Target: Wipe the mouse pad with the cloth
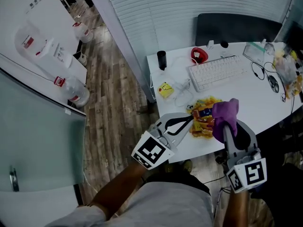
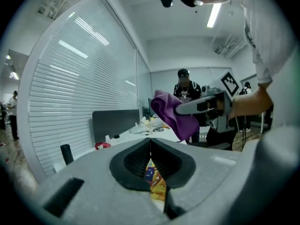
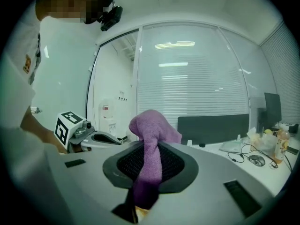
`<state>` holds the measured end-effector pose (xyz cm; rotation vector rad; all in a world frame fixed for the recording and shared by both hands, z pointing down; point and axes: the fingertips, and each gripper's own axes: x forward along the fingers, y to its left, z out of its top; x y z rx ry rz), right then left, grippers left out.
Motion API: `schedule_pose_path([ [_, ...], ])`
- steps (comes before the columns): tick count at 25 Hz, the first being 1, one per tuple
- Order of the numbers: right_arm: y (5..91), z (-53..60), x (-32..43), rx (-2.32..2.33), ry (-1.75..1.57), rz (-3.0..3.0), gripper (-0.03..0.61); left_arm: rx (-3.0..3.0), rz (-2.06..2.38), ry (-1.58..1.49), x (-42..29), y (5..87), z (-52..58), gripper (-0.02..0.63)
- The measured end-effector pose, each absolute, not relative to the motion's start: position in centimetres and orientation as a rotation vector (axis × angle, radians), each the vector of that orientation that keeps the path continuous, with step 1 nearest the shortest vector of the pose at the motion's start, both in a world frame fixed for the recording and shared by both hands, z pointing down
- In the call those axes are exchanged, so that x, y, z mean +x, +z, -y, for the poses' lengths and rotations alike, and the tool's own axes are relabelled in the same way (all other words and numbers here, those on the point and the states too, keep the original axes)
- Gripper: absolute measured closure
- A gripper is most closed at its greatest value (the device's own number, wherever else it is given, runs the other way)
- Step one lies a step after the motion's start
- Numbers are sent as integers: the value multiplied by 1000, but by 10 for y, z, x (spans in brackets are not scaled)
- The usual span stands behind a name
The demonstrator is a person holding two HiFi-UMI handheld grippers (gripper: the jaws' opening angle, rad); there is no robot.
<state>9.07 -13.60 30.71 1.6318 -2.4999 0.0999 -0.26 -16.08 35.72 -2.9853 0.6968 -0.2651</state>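
The mouse pad (image 1: 204, 118), a yellow printed sheet, lies rumpled at the white desk's (image 1: 265, 103) front edge. My left gripper (image 1: 189, 119) reaches it from the left, jaws shut on its left edge. In the left gripper view a strip of the mouse pad (image 2: 157, 182) shows between the closed jaws of the left gripper (image 2: 151, 146). The purple cloth (image 1: 225, 116) is bunched over the pad's right side, with my right gripper (image 1: 226, 128) shut on it. In the right gripper view the cloth (image 3: 152, 142) stands up out of the right gripper (image 3: 150, 170) and hangs down between the jaws.
Behind the pad lie a white keyboard (image 1: 218, 71), a red object (image 1: 199, 55), a black cylinder (image 1: 162, 59) and a yellow note (image 1: 165, 89). Cables and a mouse (image 1: 273, 82) are at the right. A dark chair back (image 1: 236, 28) stands behind the desk. A person stands far off (image 2: 183, 87).
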Motion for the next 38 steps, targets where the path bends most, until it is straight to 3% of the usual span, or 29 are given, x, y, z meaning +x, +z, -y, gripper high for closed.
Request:
schedule_pose_path([
  [17,399,206,70,1221,233,2286,514,-2989,-610,-921,35,493,175,598],
  [38,511,232,26,828,319,2020,514,-2964,-647,-1281,26,558,190,598],
])
